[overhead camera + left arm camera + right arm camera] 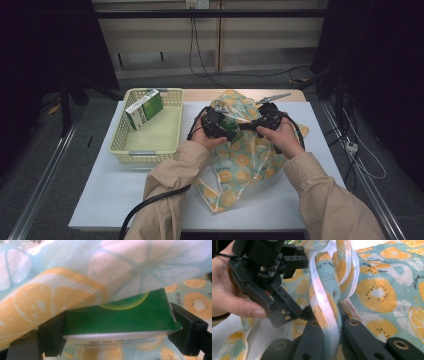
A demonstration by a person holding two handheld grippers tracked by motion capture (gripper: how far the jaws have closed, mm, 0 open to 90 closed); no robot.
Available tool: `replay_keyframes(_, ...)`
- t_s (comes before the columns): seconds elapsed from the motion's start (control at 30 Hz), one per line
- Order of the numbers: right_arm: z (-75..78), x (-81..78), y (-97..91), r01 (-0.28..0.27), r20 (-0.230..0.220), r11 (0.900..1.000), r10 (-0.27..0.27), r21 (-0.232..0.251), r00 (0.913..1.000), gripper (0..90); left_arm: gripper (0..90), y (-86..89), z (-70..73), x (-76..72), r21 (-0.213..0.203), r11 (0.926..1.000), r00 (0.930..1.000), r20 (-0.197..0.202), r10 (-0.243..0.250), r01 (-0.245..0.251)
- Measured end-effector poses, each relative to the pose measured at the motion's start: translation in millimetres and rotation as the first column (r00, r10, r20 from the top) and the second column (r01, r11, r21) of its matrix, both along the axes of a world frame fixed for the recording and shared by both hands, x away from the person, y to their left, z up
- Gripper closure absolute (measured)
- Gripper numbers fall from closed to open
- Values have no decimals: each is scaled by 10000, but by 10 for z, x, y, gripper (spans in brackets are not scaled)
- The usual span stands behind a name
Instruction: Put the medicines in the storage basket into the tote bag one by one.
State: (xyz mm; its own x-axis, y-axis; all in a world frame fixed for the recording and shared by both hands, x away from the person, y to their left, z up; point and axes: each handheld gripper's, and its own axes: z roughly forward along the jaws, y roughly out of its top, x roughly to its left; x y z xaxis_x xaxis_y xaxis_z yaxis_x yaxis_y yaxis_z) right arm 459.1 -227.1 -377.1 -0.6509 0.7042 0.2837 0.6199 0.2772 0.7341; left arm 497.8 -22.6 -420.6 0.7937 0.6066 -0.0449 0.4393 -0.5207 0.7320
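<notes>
A fruit-print bag (240, 160) lies on the white table, with its upper part lifted between my two hands. My left gripper (231, 125) is shut on a green and white box (120, 317). The bag's fabric (75, 272) drapes over the box's top, which puts the box in the bag's mouth. My right gripper (248, 125) faces the left one and is shut on a bunched strip of the bag's edge (325, 305), which runs up between its jaws (332, 335). The left gripper (274, 290) and its hand sit close by on the left of the right gripper view.
A pale yellow basket (145, 155) stands at the table's left and holds another green and white box (144, 109) leaning on its far wall. Cables trail from both grippers toward the front edge. The white tabletop (115, 200) shows in front of the basket.
</notes>
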Motion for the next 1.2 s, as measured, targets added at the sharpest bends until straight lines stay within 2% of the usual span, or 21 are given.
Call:
replay_keyframes(0.07, -5, 2, -9, 5, -30, 10000, -5, -33, 10000, 887, 137, -2, 8, -6, 72, 9999, 9999, -72, -103, 103)
replay_keyframes(0.13, -2, 1, -20, 31, -35, 10000, -31, -27, 10000, 886, 123, 17, 27, -31, -72, 9995, 9990, -313, -305, 303)
replay_keyframes(0.3, -9, 8, -39, 102, -23, 9999, -102, -62, 9999, 886, 89, 88, 109, -131, 15, 9981, 9972, -435, -608, 609)
replay_keyframes(0.57, -40, 9, -18, 71, -54, 9999, -72, -88, 10000, 886, 81, 317, 229, -308, 89, 9933, 9897, -867, -1141, 1153)
replay_keyframes(0.63, -50, 10, -19, 63, -69, 9999, -64, -100, 10000, 887, 86, 380, 274, -365, 112, 9918, 9880, -893, -1261, 1276)
replay_keyframes(0.67, -53, 12, -19, 60, -75, 9999, -61, -128, 10000, 887, 86, 416, 304, -390, 243, 9896, 9871, -789, -1394, 1417)
replay_keyframes(0.7, -52, 12, -17, 57, -78, 9999, -58, -147, 10000, 887, 88, 451, 333, -417, 206, 9890, 9868, -717, -1449, 1467)
replay_keyframes(0.73, -49, 11, -11, 38, -85, 9999, -39, -148, 10000, 886, 88, 478, 364, -448, 244, 9910, 9897, -601, -1302, 1319)
replay_keyframes(0.77, -45, 10, -7, 17, -44, 9998, -17, -186, 10000, 886, 88, 518, 390, -461, 10, 9891, 9869, -680, -1466, 1470)
replay_keyframes(0.87, -40, 3, -1, 9, -21, 9998, -10, -198, 10000, 886, 88, 642, 485, -503, 44, 9886, 9871, -561, -1500, 1505)
replay_keyframes(0.97, -42, 1, 1, 2, -25, 9998, -2, -218, 10000, 886, 88, 752, 552, -522, 144, 9887, 9881, -414, -1484, 1491)
replay_keyframes(1.1, -42, -2, 4, -6, -17, 9998, 5, -215, 10000, 886, 88, 879, 610, -519, -29, 9895, 9878, -569, -1447, 1447)
replay_keyframes(1.2, -47, -3, -6, 17, -15, 9998, -17, -184, 10000, 886, 88, 983, 649, -494, 48, 9901, 9887, -546, -1399, 1403)
